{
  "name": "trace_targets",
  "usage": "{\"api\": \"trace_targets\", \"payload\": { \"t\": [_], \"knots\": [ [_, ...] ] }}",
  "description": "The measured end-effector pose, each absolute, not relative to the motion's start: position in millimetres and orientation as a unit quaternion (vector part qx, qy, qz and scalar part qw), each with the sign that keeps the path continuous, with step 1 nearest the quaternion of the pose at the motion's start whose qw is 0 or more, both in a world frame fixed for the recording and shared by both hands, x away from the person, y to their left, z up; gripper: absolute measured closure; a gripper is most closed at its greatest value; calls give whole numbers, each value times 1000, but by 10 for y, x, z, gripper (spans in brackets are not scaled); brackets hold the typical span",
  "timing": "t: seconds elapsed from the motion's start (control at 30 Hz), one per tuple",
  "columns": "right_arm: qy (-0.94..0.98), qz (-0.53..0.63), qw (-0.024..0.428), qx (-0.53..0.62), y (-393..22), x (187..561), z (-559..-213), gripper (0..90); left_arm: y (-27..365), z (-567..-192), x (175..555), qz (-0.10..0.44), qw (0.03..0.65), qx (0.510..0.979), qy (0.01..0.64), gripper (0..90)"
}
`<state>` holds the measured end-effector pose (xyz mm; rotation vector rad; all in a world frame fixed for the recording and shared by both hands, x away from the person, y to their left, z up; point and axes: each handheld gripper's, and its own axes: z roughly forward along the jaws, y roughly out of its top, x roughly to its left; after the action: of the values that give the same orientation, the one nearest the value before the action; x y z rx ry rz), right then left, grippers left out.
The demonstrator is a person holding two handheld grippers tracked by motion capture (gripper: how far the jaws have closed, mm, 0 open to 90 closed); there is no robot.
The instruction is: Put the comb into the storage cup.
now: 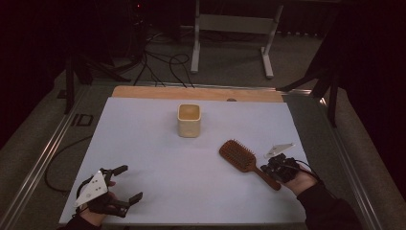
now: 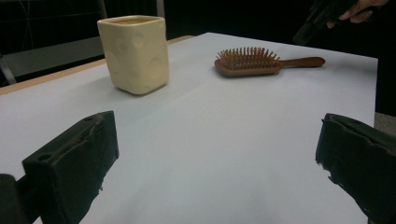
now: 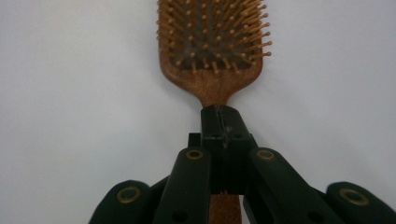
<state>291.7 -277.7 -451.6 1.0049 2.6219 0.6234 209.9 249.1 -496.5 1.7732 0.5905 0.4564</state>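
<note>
Surface: a white sheet (image 1: 158, 191) covered the table; a strip of wooden table edge (image 1: 191, 92) showed along the far side.
Hairbrush: a wooden paddle hairbrush (image 1: 238, 155) lay bristles up on the right half of the sheet, head toward the centre, handle toward the near right corner.
Right gripper: the right gripper (image 1: 276, 168) sat at the handle end; in the right gripper view its jaws were closed together over the handle just below the head; the handle showed again beneath them, running straight between the two.
Left gripper: the left gripper (image 1: 123, 184) rested near the sheet's near left corner; jaws spread wide apart with bare sheet between them; well apart from the brush.
Cup: a cream square cup (image 1: 188, 120) stood upright toward the far middle of the sheet; beyond the brush head and apart from it.
</note>
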Motion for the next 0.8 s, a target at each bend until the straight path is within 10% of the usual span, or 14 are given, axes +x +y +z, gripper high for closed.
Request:
{"api": "trace_targets", "payload": {
  "t": [0.43, 0.8],
  "knots": [
    [929, 200, 85, 299, -2743, 3007, -4602, 882, 2491, -4964, 2099, 195, 572, 756, 252, 0],
    [942, 168, 80, 278, -2685, 3046, -4662, 678, 2492, -4964, 2099, 194, 573, 756, 252, 0]
  ]
}}
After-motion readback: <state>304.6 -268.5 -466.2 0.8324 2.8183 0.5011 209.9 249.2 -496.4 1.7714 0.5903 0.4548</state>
